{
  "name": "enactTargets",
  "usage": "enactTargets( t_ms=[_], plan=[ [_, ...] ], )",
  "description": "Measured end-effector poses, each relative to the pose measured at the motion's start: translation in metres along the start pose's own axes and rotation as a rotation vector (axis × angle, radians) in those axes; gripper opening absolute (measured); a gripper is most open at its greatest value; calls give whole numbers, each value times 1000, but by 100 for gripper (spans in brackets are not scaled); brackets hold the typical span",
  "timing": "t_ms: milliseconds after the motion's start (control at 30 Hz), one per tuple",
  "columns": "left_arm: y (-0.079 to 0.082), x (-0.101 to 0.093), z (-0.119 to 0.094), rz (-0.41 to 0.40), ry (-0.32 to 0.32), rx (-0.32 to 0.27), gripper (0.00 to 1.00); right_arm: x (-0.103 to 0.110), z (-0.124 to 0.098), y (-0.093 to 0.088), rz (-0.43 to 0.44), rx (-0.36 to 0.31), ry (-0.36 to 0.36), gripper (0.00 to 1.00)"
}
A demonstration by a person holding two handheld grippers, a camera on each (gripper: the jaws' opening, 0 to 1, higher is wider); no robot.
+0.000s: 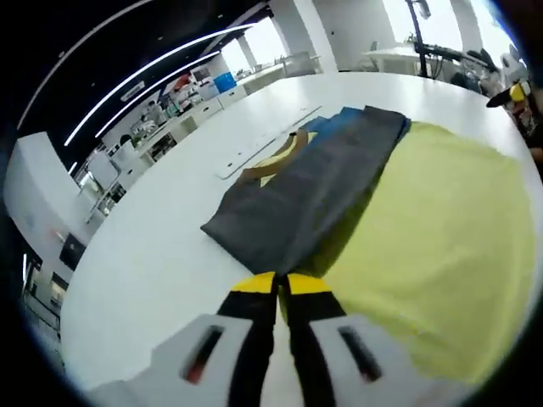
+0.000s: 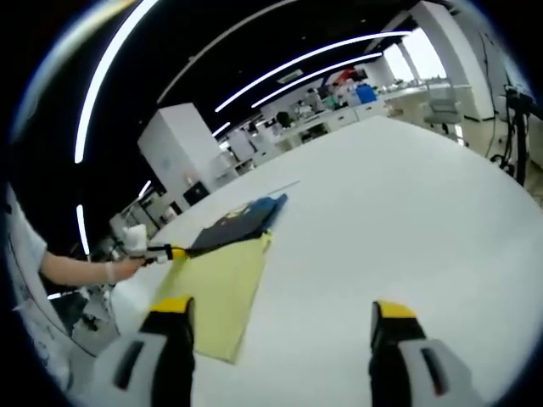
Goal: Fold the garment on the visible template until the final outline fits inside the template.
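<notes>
One left hand-held gripper (image 1: 278, 284) pinching dark garment (image 1: 314, 182) | right hand-held gripper (image 2: 278, 315) agape, empty

A: A wide white table (image 1: 161, 254) is stretching far across this open hall.

B: Long ceiling light strips (image 2: 297, 59) are glowing overhead against dark ceiling, and daylight is pouring through far windows (image 1: 407, 17).

A: White cabinets (image 2: 174, 148) and cluttered benches (image 1: 182, 114) are lining the far side.

Right gripper (image 2: 281, 320) (jaws apart) above table (image 2: 407, 220)
</notes>
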State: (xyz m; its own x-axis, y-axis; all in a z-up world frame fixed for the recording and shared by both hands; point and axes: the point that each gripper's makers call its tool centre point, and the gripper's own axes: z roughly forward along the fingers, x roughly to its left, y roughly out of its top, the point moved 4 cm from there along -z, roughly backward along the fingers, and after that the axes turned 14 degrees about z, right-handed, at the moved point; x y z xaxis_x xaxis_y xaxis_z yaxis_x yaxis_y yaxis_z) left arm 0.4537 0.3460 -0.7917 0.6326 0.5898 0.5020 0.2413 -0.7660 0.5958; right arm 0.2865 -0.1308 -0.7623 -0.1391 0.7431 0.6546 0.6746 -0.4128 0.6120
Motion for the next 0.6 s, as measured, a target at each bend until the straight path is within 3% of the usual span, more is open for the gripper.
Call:
enactTargets(
  t_ms=[167, 367, 600],
  plan=[
    [-7, 2, -3, -30, 21, 12, 1, -1, 1, 1, 2, 2, 2, 86],
    [-29, -3, -3, -45, 17, 50, 1, -4, 1, 0, 4, 7, 1, 86],
    [-31, -10, -2, -24, 4, 59, 2, -4, 2, -1, 6, 14, 1, 86]
  ],
)
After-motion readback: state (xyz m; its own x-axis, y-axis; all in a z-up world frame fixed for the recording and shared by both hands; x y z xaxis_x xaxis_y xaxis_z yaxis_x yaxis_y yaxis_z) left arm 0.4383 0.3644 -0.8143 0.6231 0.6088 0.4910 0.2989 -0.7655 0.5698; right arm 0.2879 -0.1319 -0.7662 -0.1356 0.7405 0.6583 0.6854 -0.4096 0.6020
